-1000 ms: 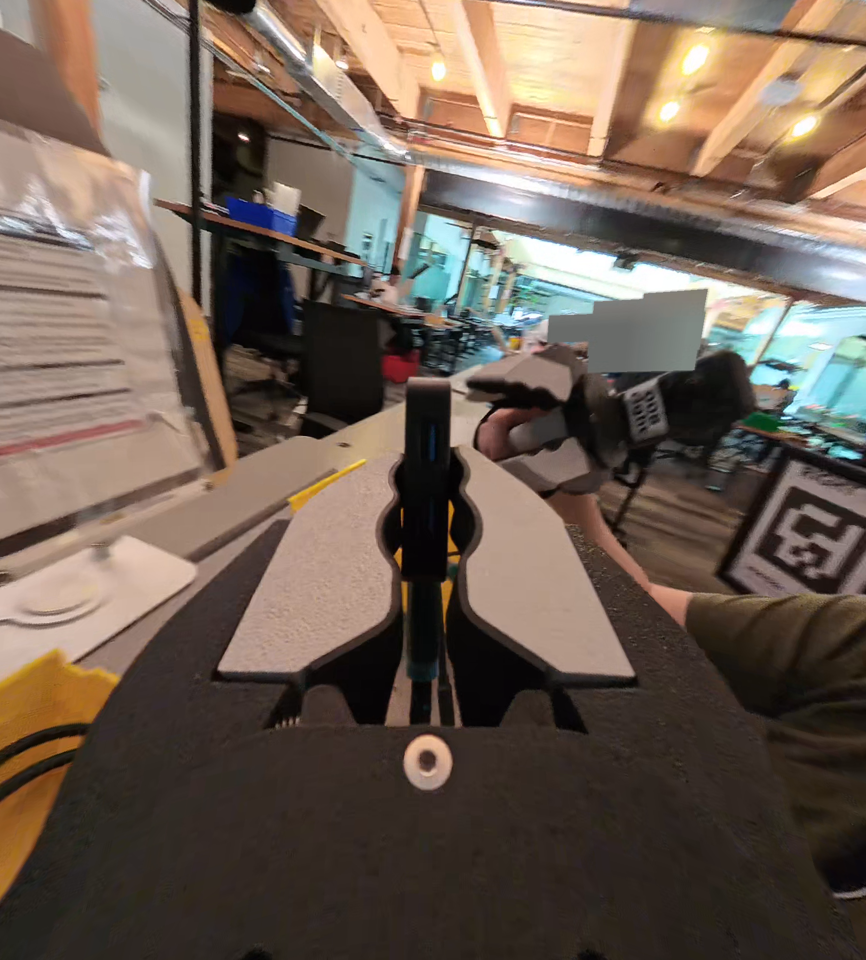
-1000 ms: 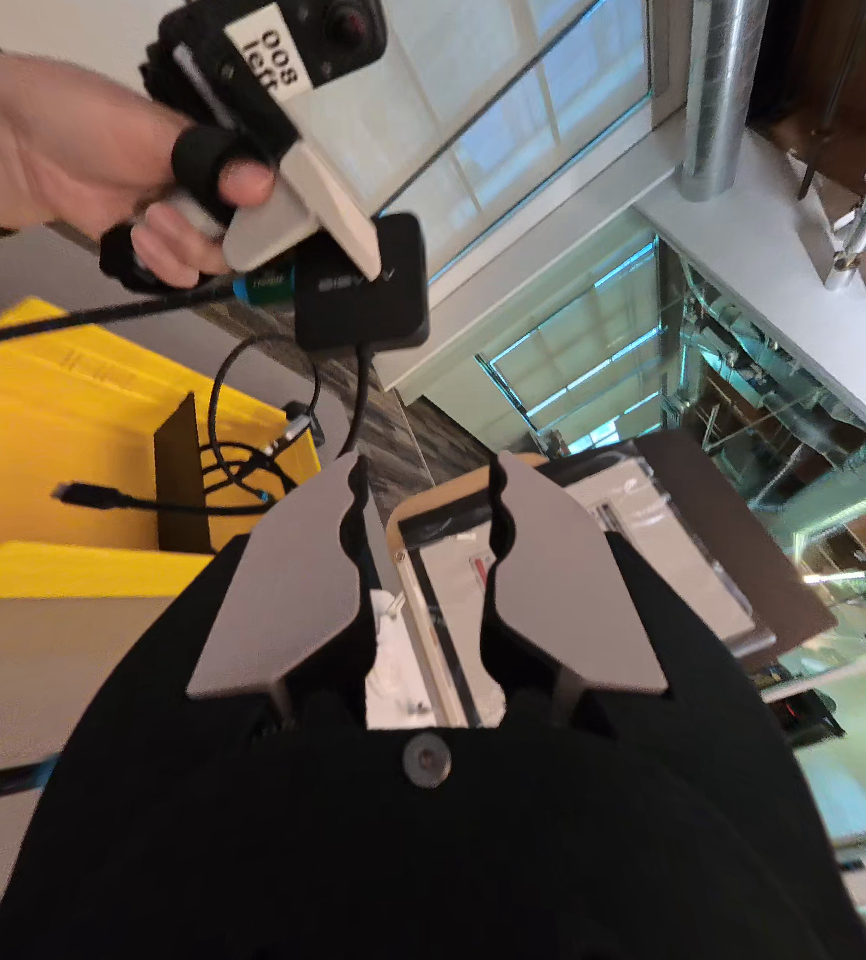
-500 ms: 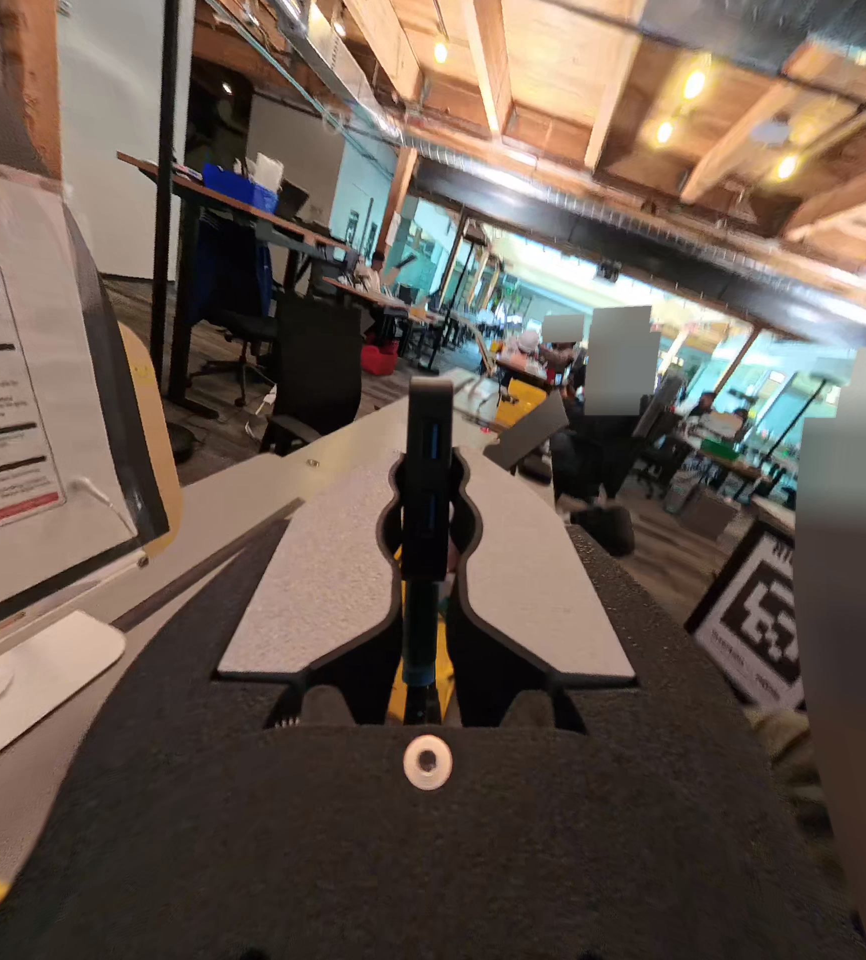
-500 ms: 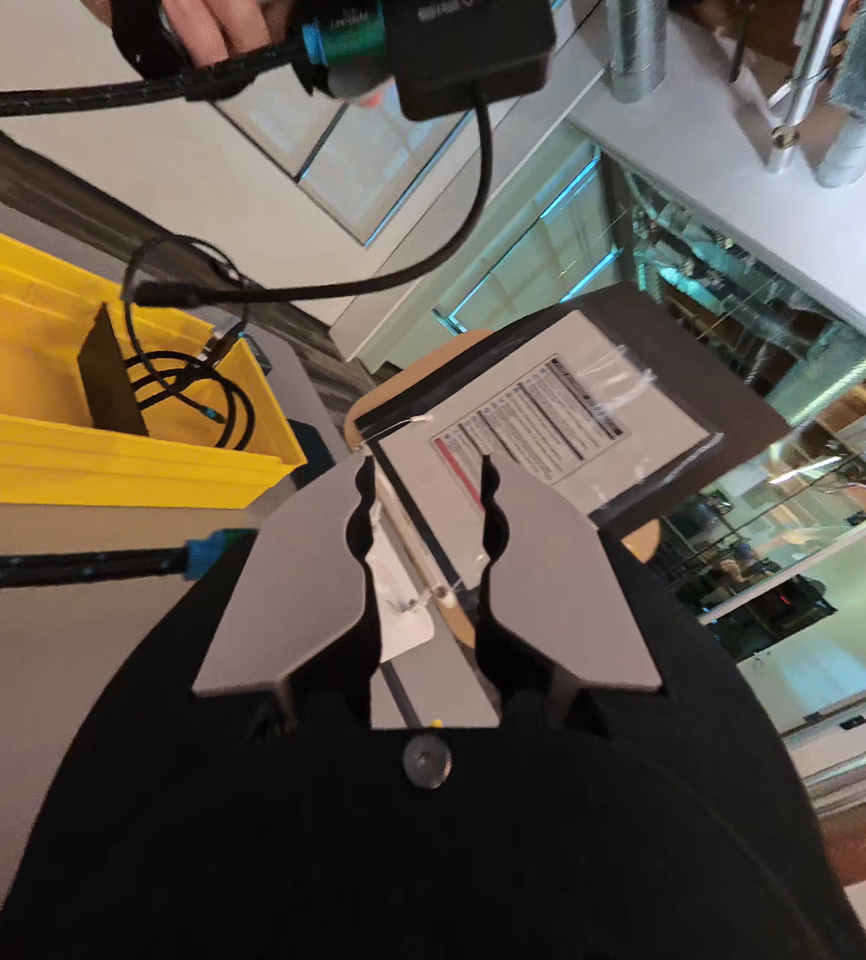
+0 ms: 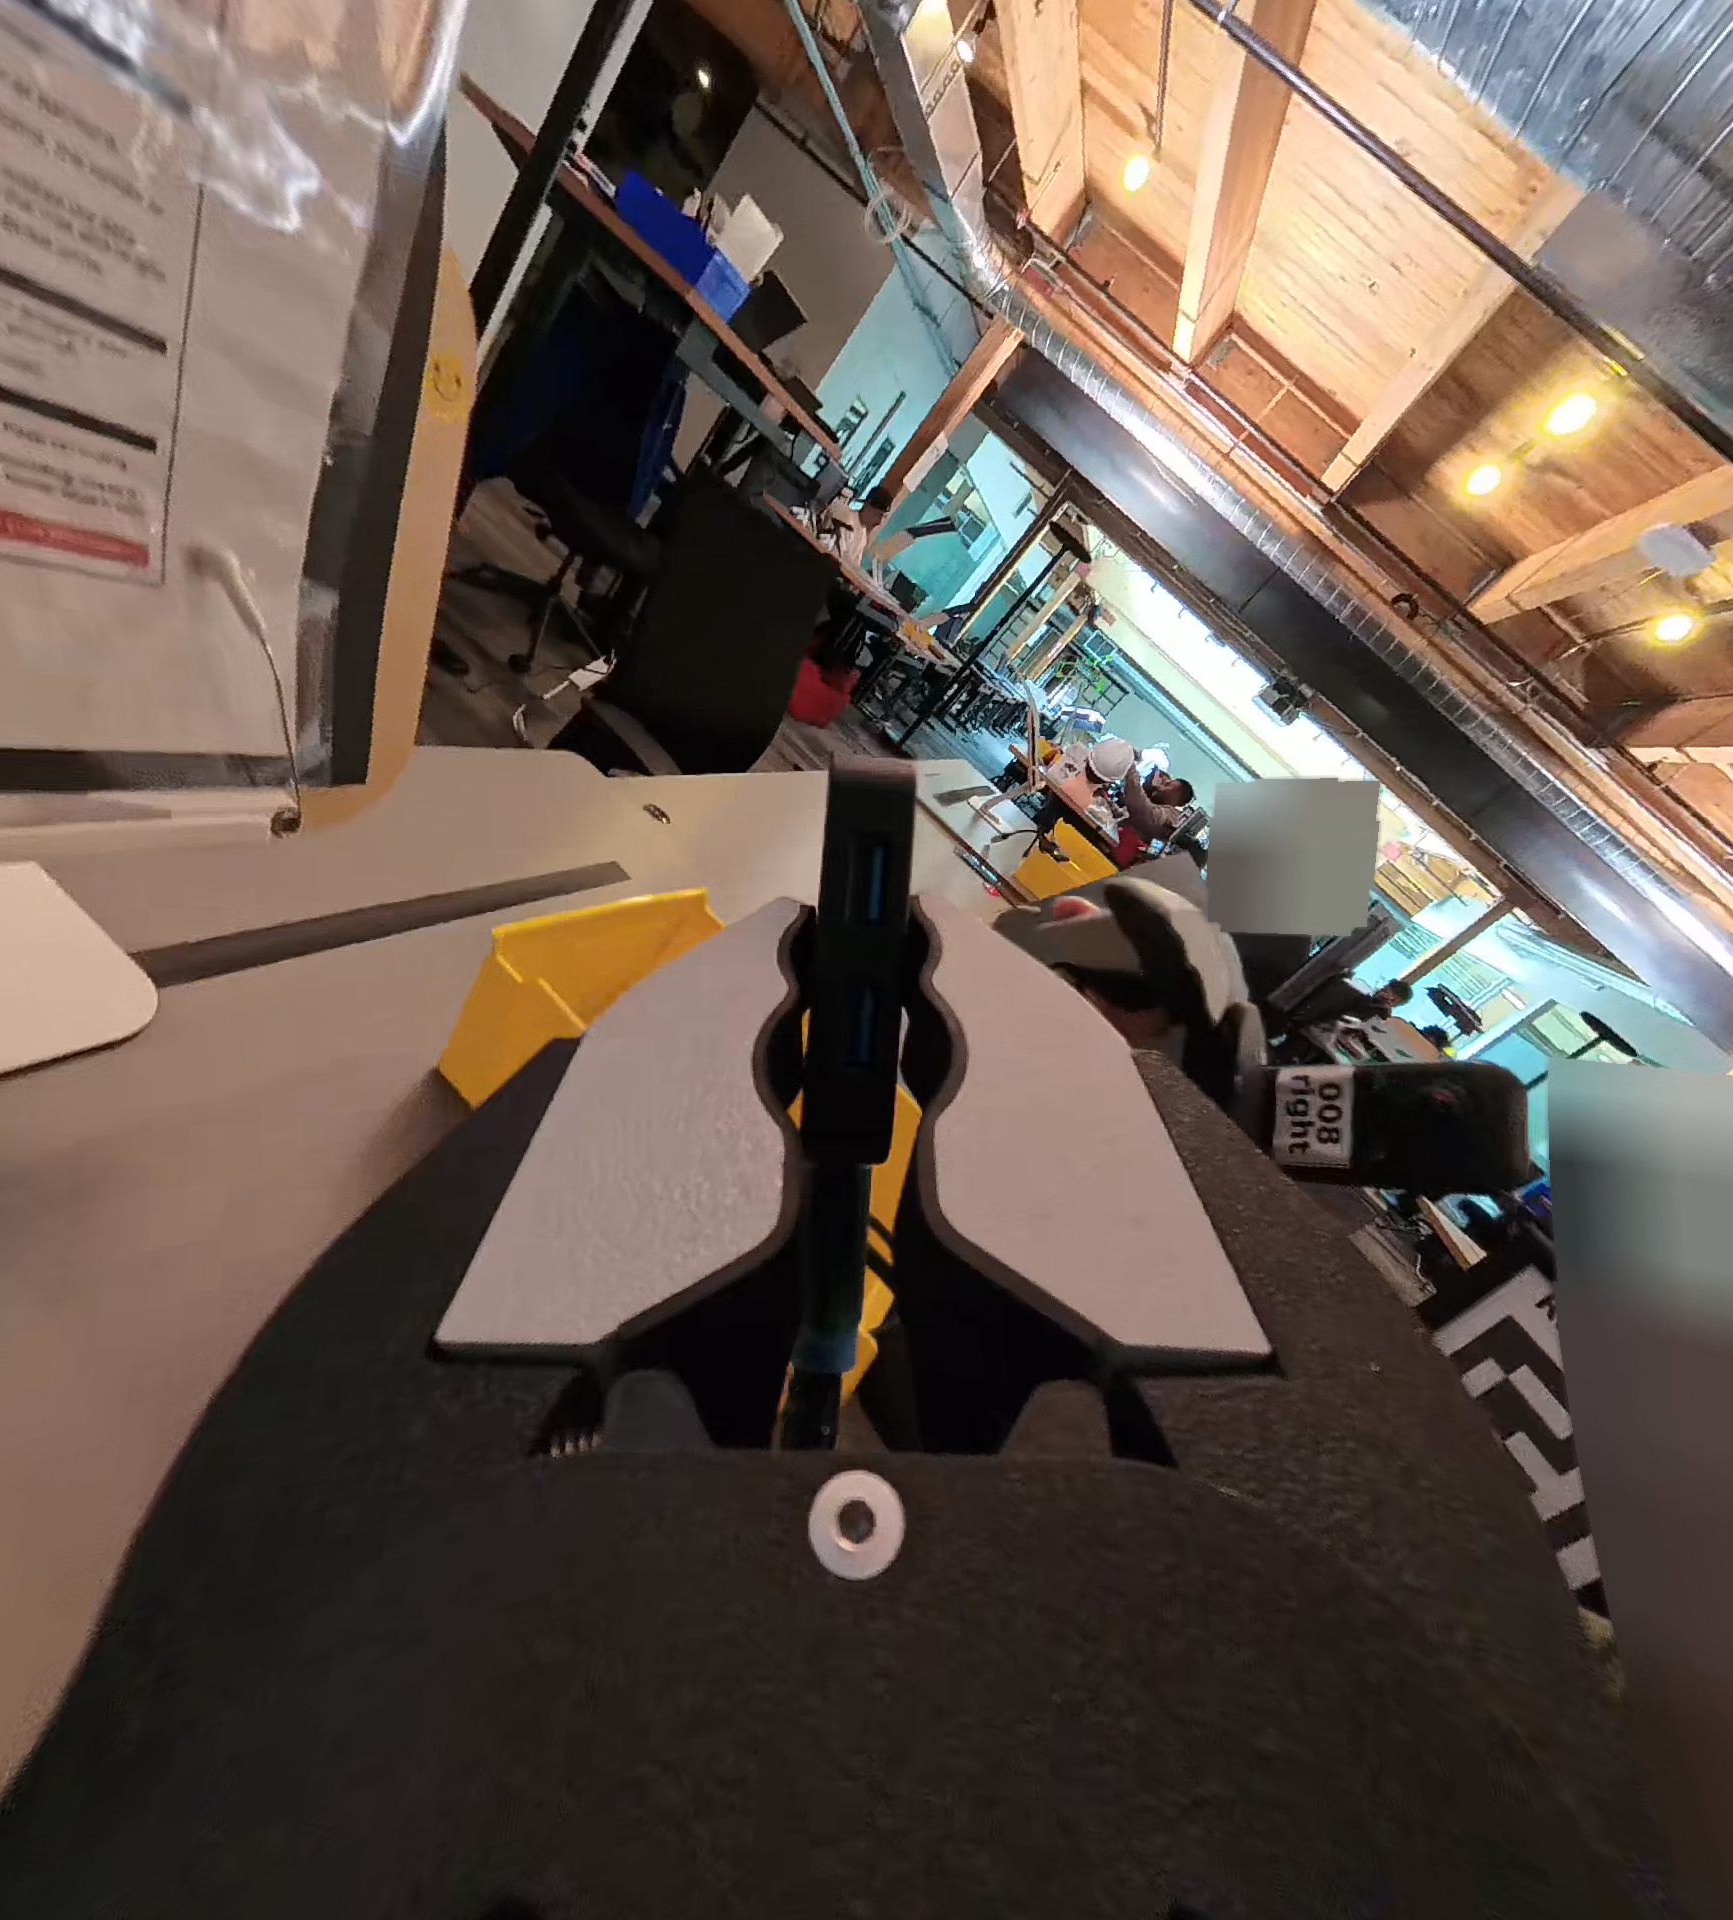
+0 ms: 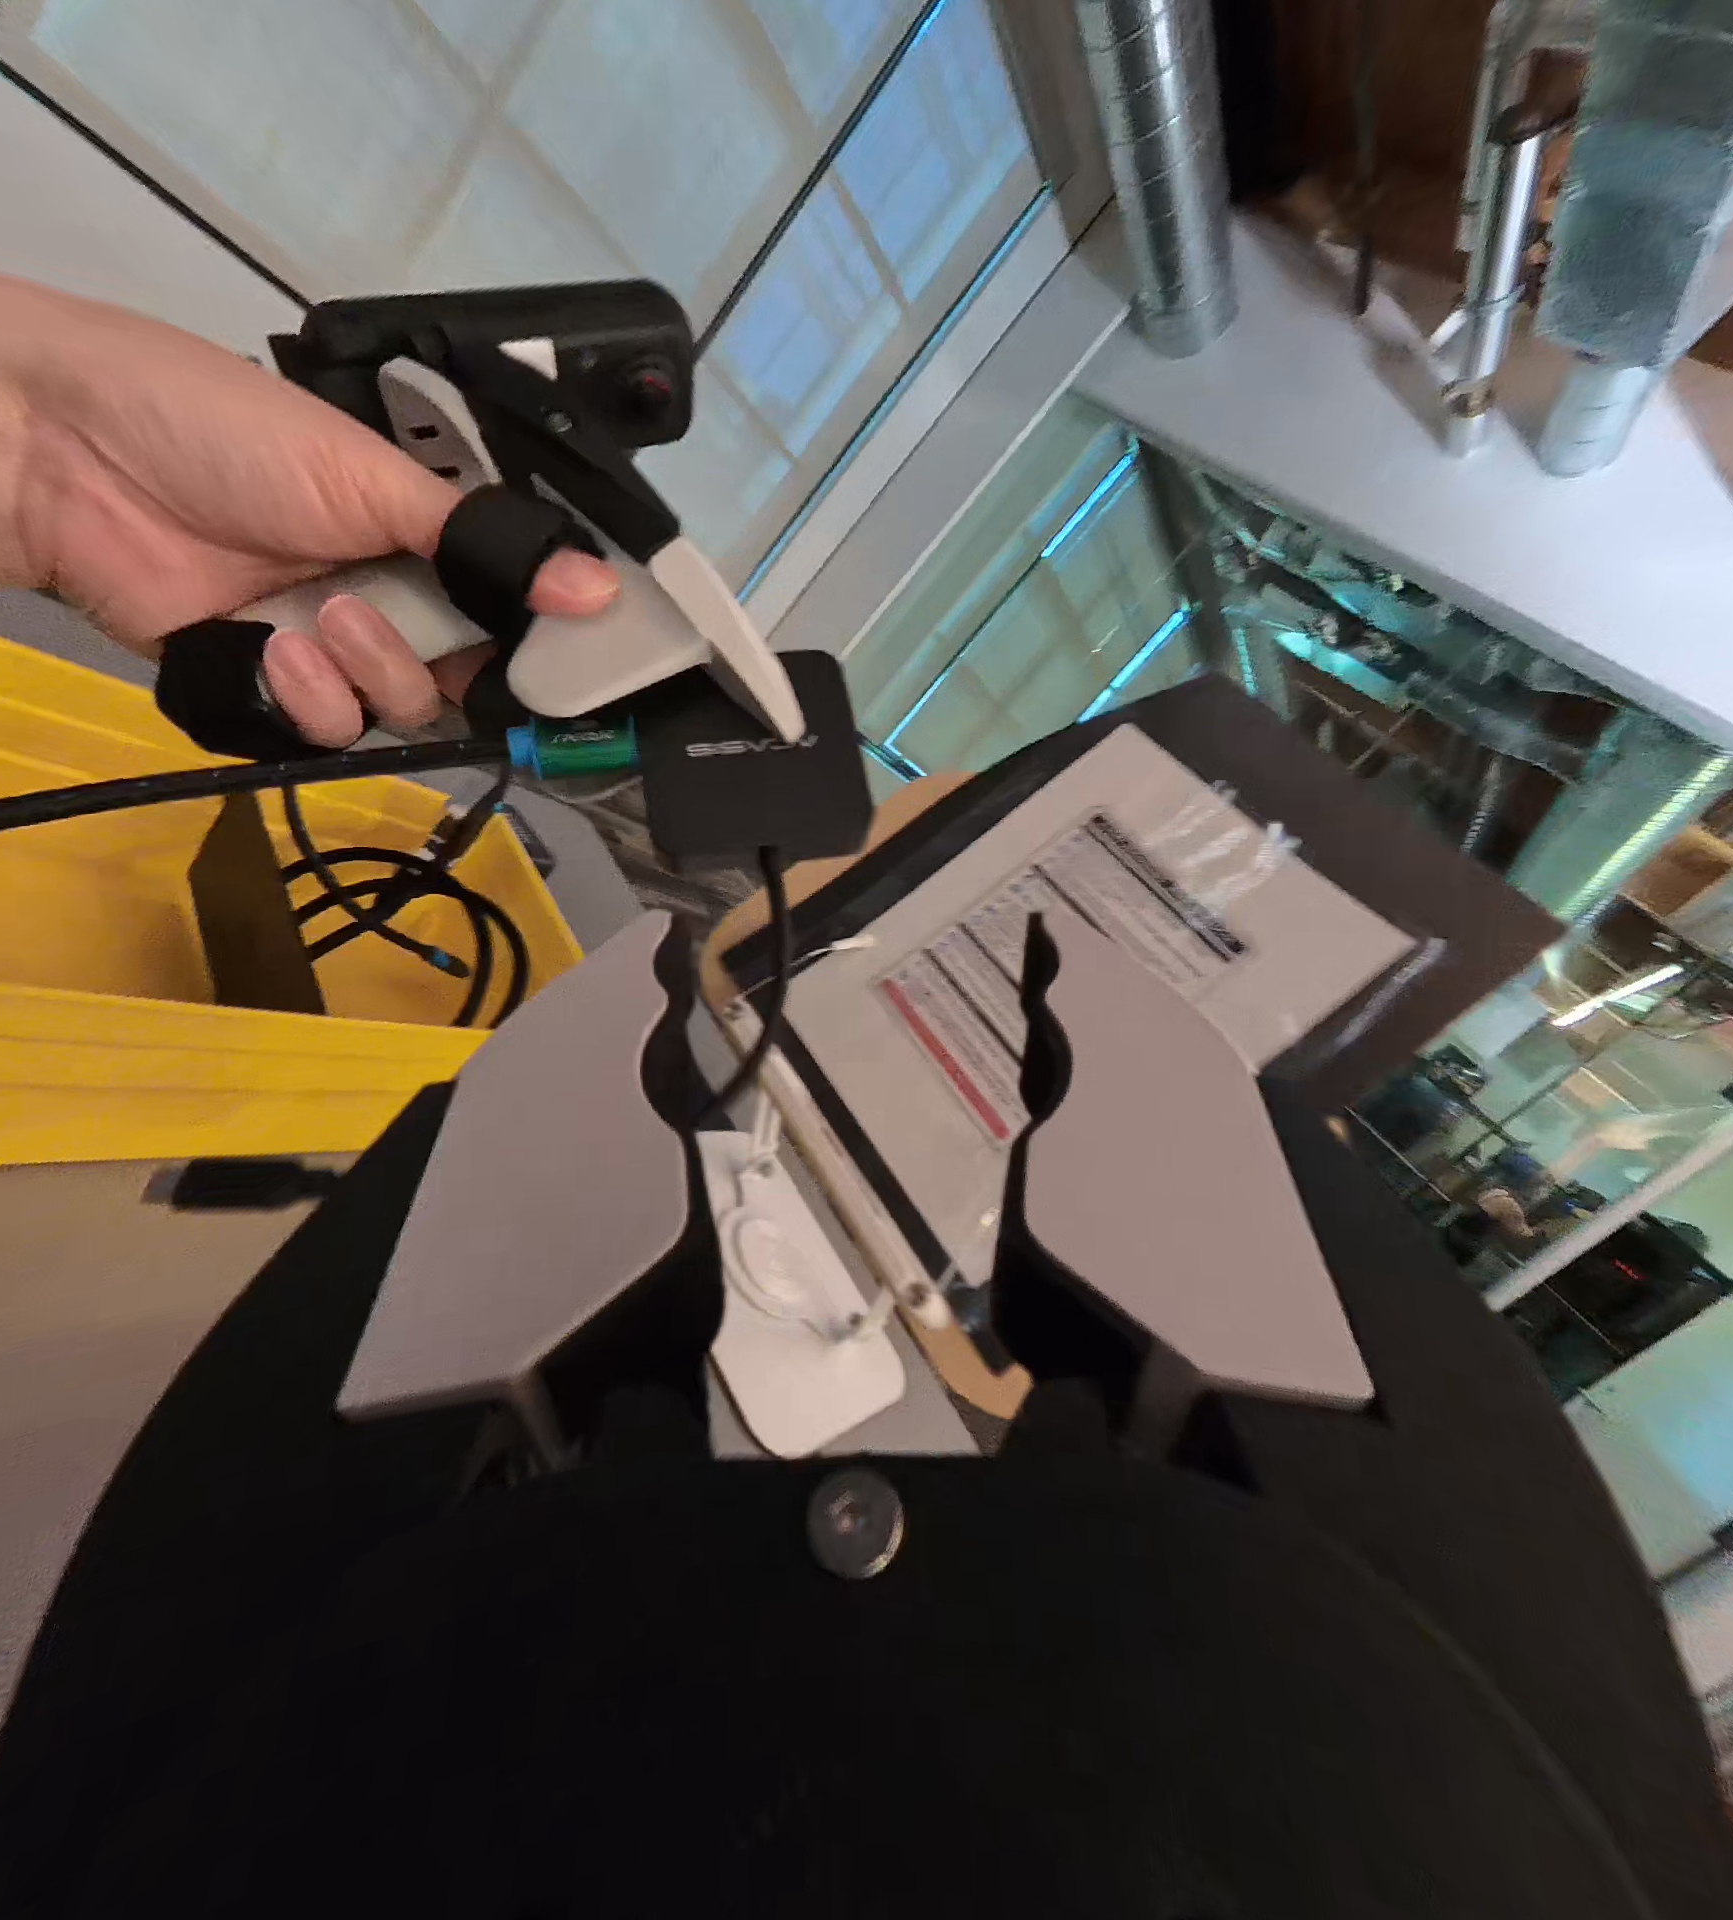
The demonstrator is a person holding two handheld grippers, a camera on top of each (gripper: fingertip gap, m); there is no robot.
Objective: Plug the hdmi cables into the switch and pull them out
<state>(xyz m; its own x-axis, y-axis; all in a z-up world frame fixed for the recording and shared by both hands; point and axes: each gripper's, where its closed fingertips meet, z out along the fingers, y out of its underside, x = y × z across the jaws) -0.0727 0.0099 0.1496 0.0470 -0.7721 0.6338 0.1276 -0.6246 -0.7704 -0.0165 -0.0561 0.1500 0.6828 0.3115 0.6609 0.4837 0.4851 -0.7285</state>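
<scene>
Both your grippers hang above the table: your left gripper [image 5: 857, 914] clamps the switch [image 5: 860, 961] edge-on. Your right gripper [image 6: 846, 940] gapes empty, near the yellow bin [image 6: 114, 1049].

The left gripper [image 5: 857, 925] is raised off the table, its two grey fingers [image 5: 675, 1132] pressed in from both sides on a thin black switch [image 5: 860, 966] held edge-on between them. In the right wrist view a bare hand [image 6: 187, 520] grips its handle, with black straps over the forefinger and little finger. The right gripper [image 6: 846, 940] is tilted, its fingers [image 6: 550, 1164] spread wide with nothing between them. It also shows in the left wrist view just beyond the left gripper's right finger, pointing left.
</scene>
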